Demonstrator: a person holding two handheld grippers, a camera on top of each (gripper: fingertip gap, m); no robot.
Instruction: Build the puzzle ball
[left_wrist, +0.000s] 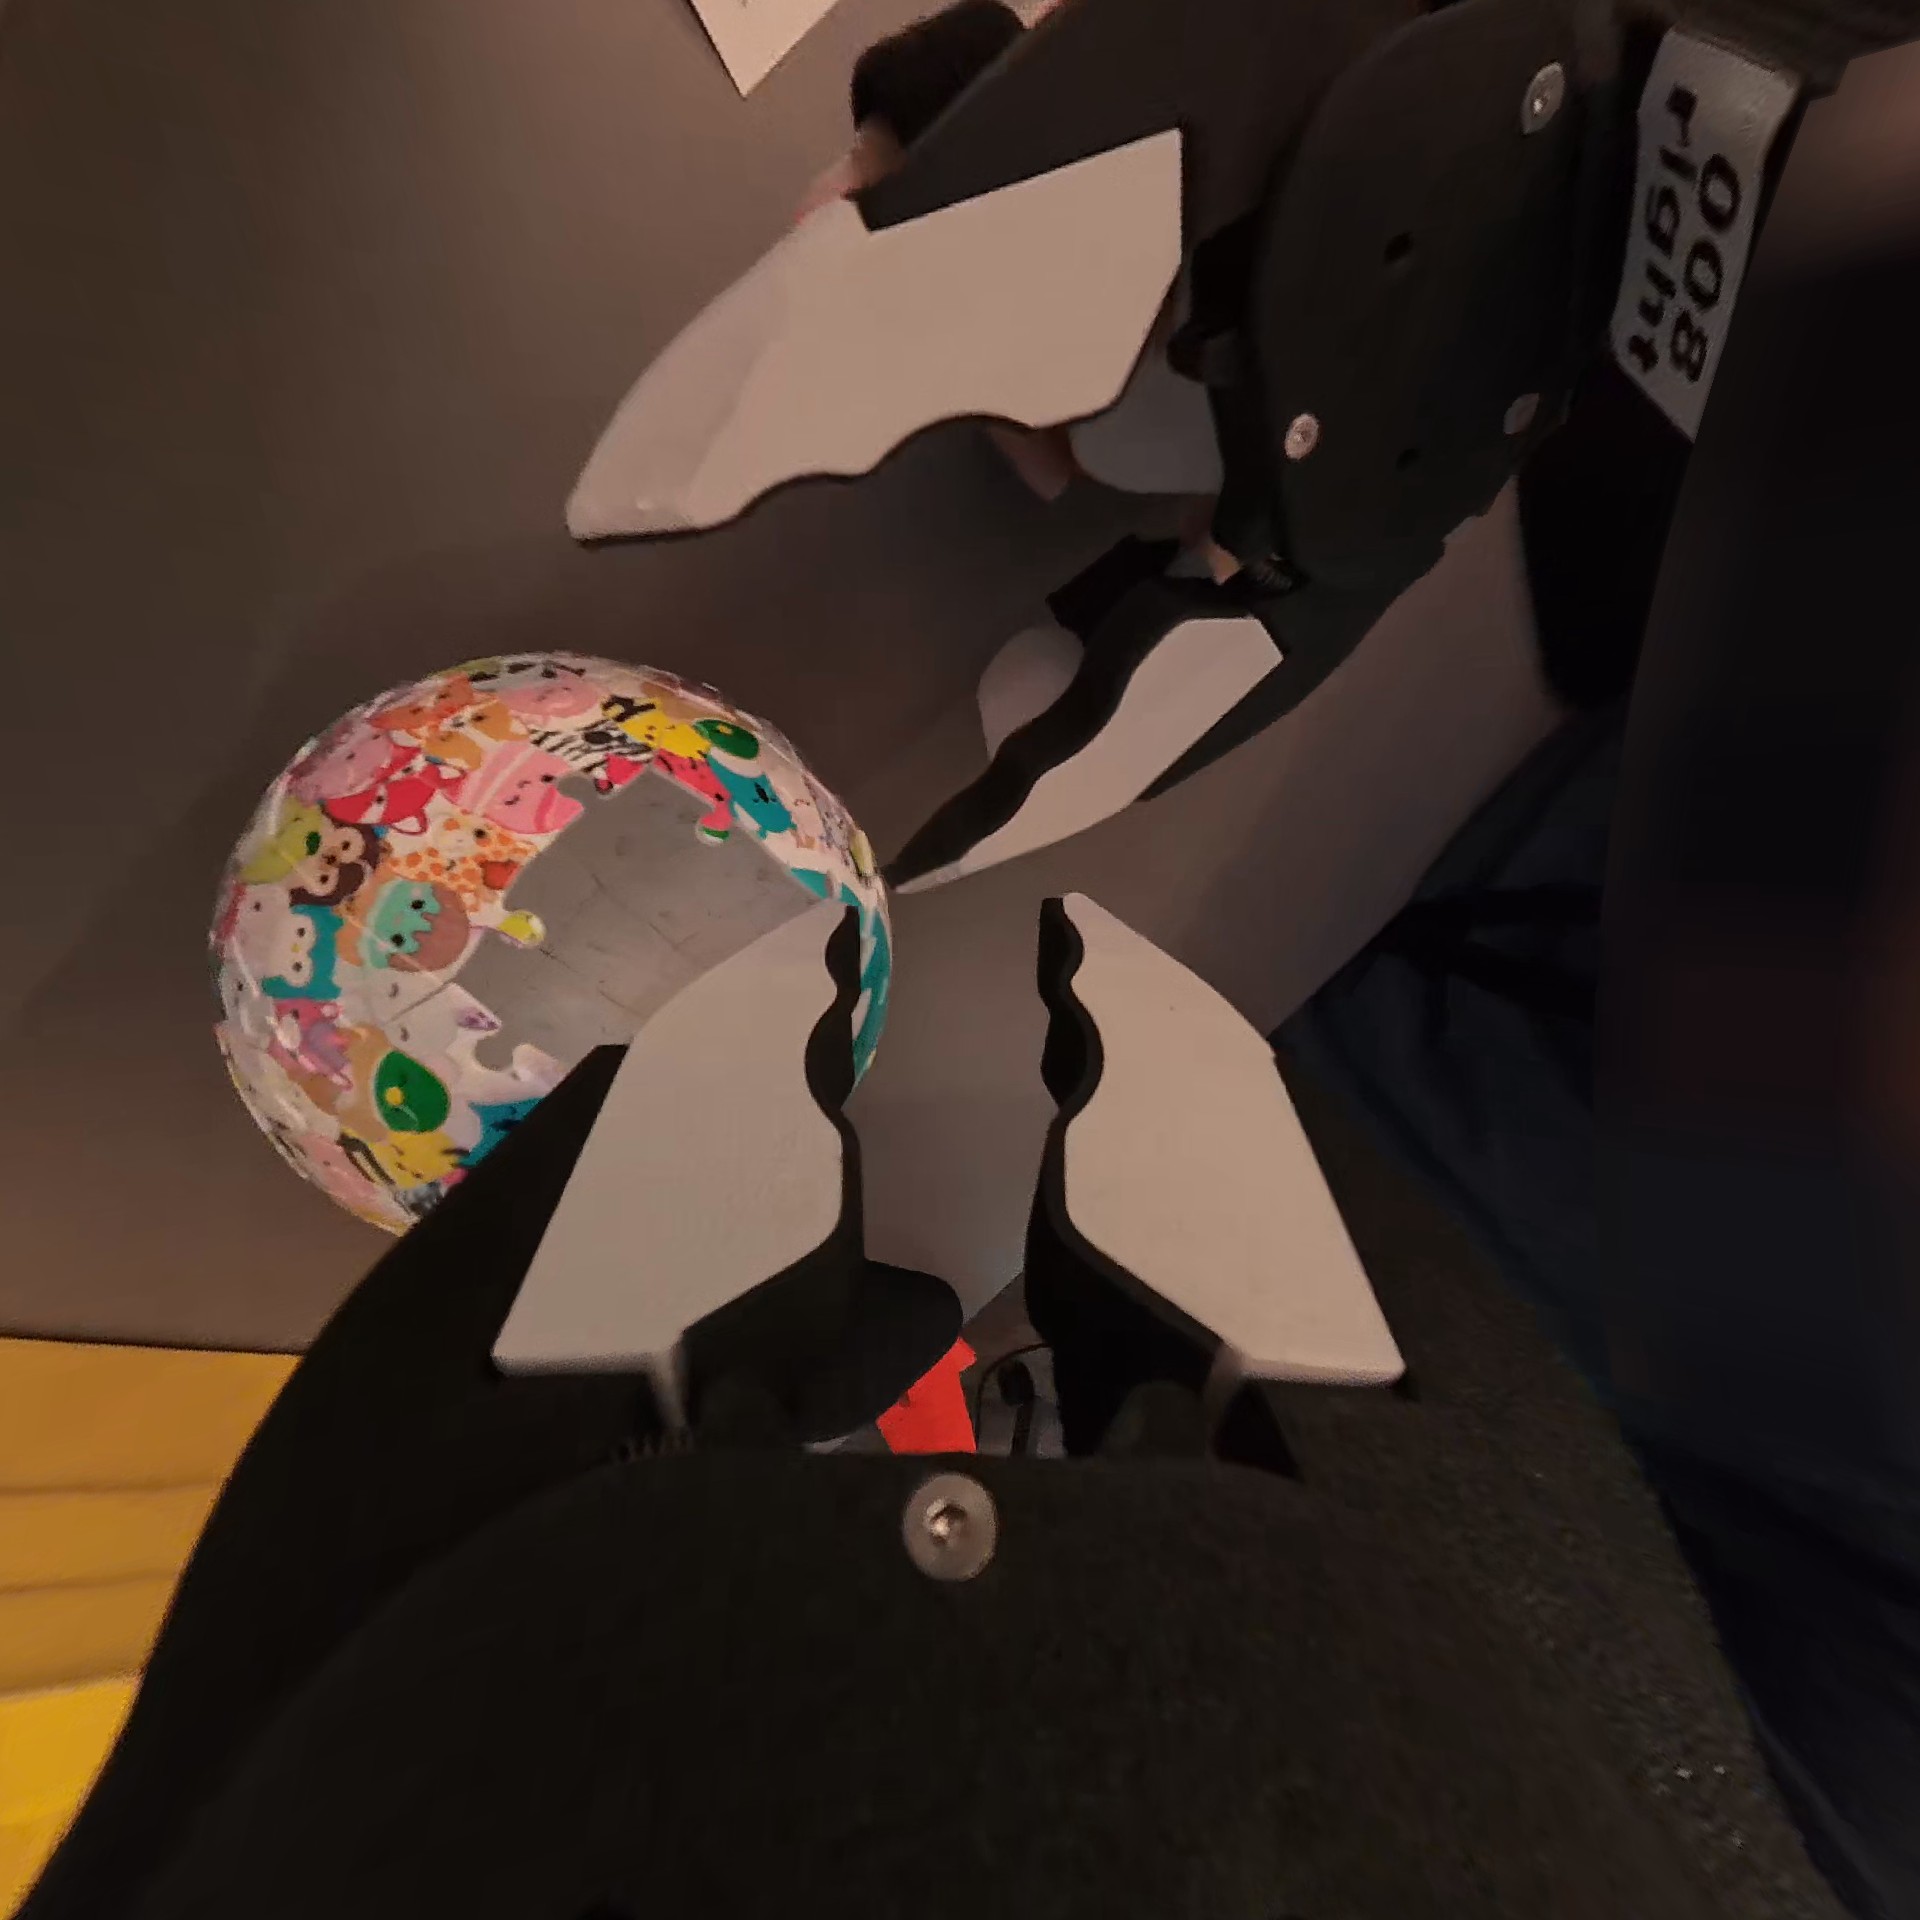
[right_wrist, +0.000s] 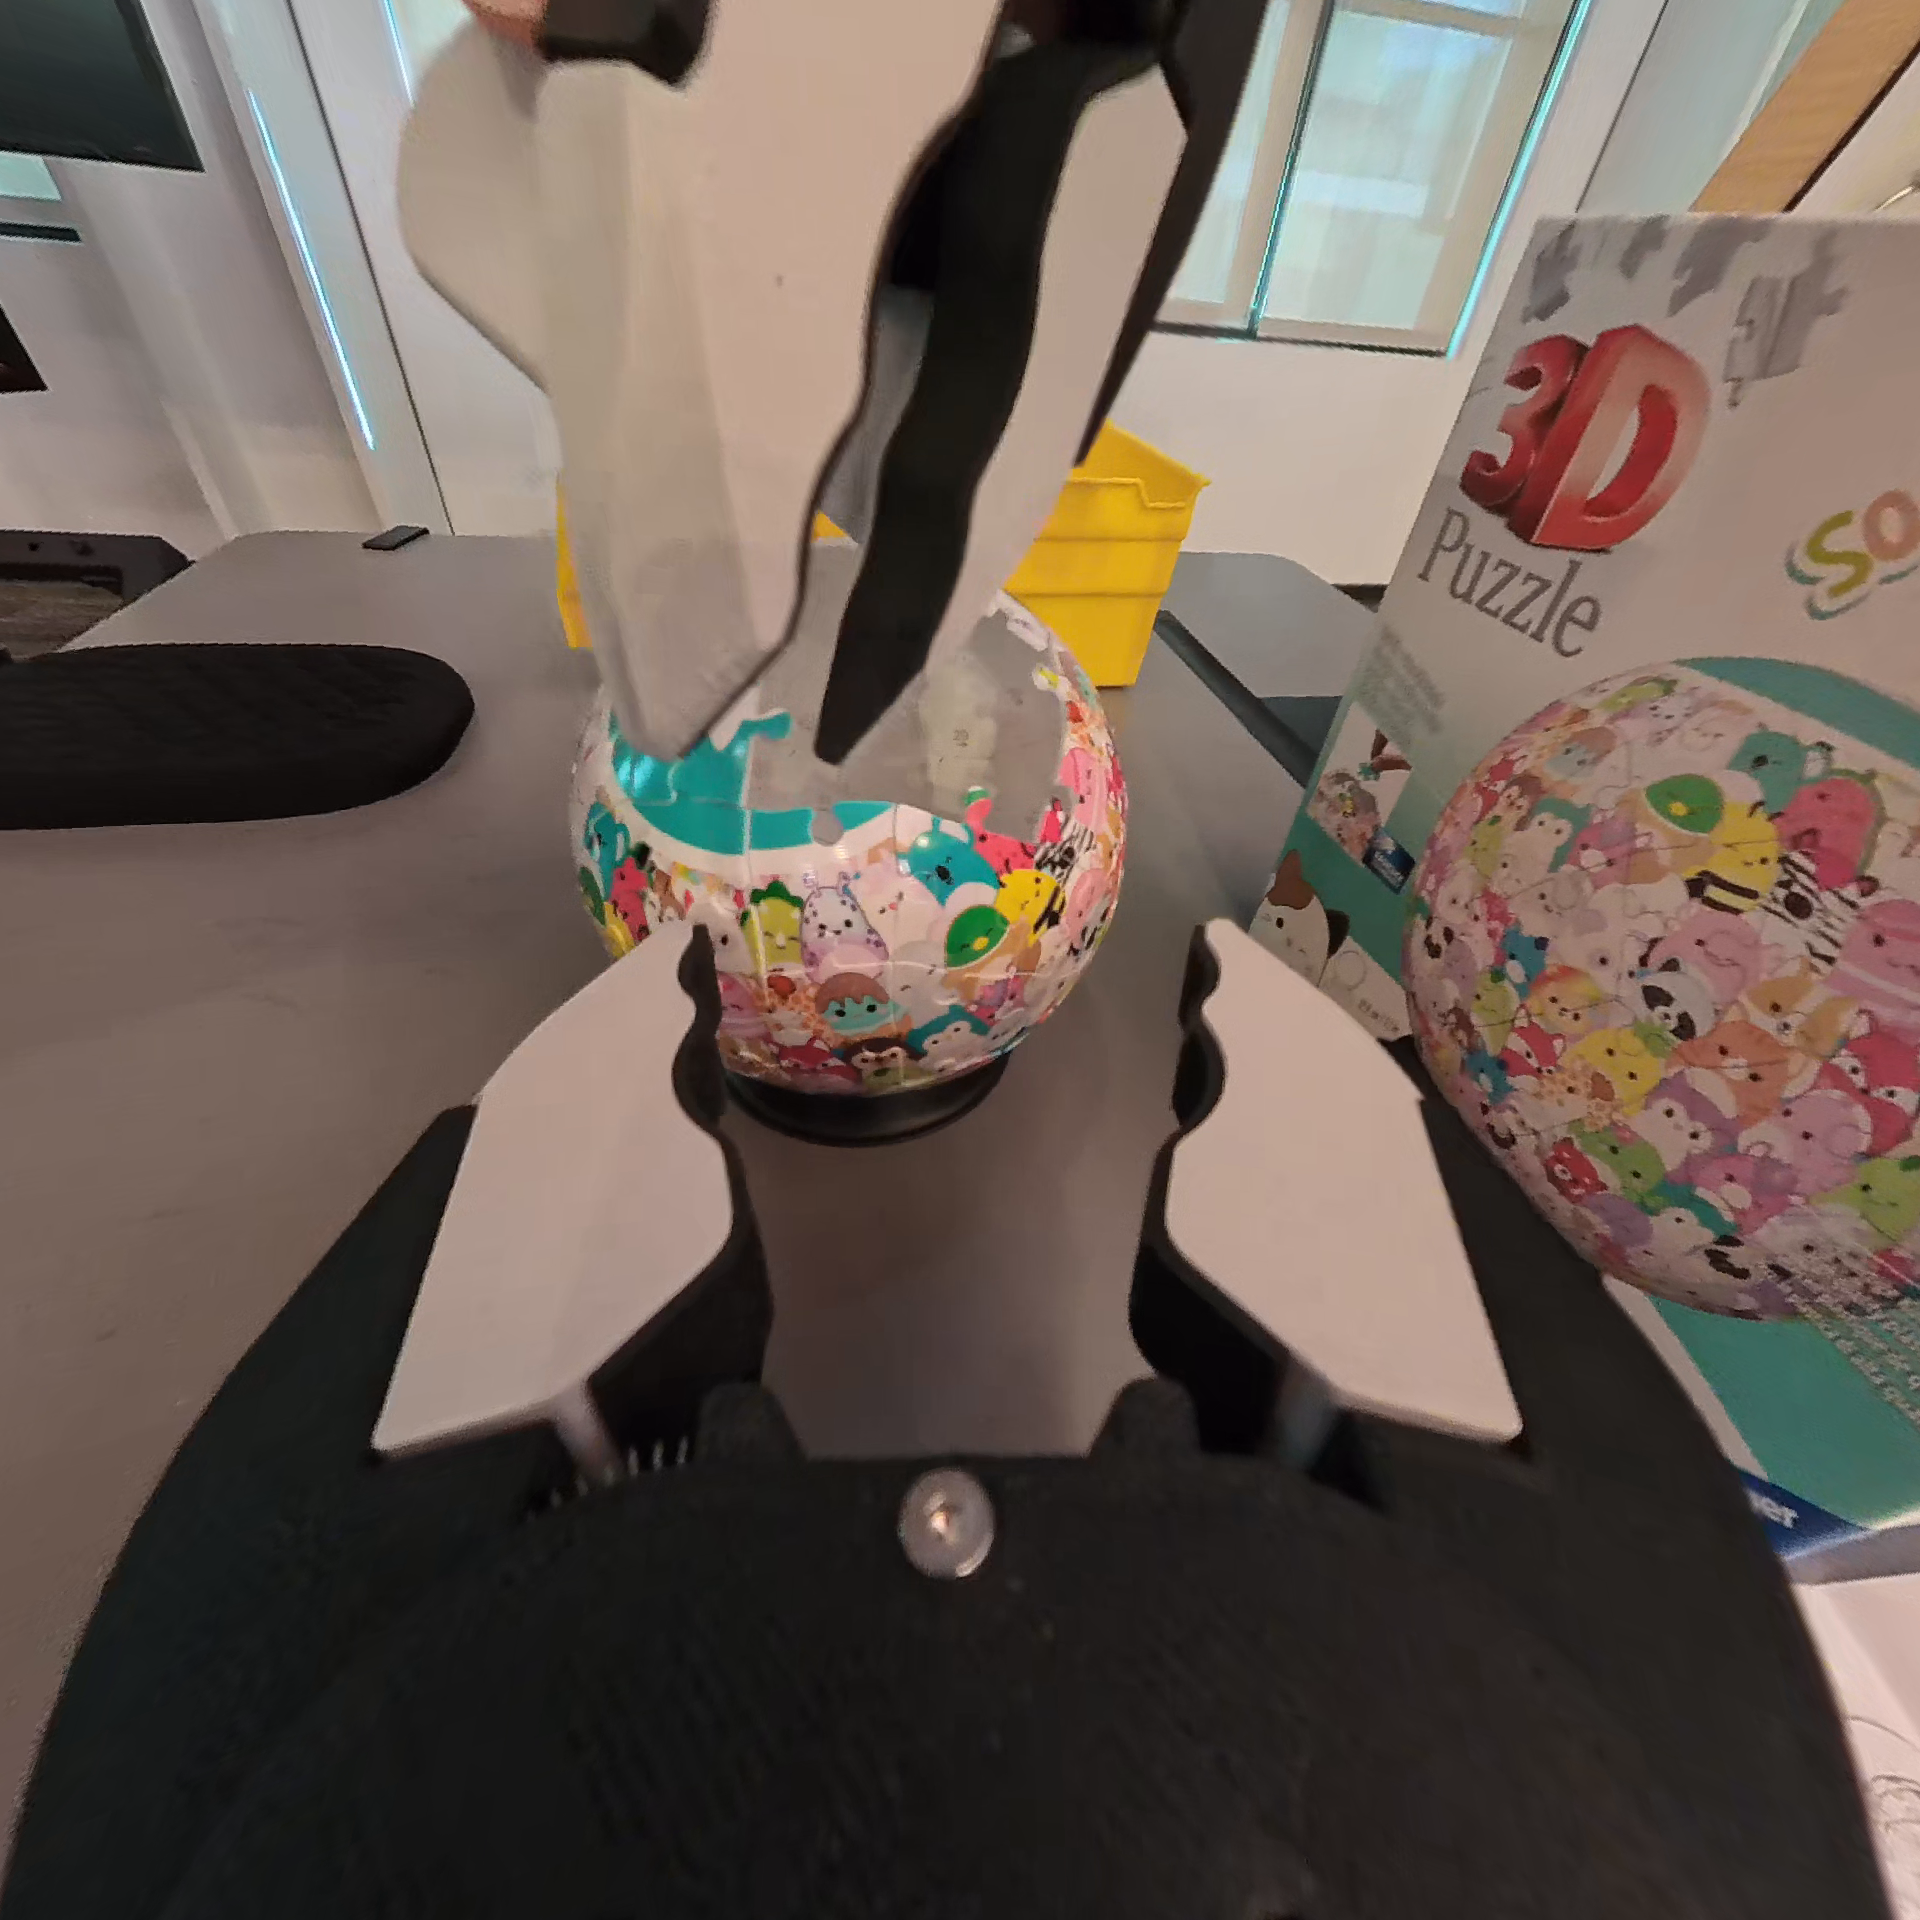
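The puzzle ball, covered in colourful cartoon animals, stands on a black ring stand on the grey table. Its top has an open gap showing the grey inside; the gap also shows in the left wrist view. My left gripper is slightly open and empty, hanging over the ball's rim; in the right wrist view it comes down from above onto the gap's edge. My right gripper is open and empty, just in front of the ball; in the left wrist view it sits beside the ball.
The puzzle box stands upright at the right, close to the ball. A yellow bin sits behind the ball. A black pad lies at the left. A white sheet lies near the front right. The tips of one gripper are about 5 cm away from the tips of the other.
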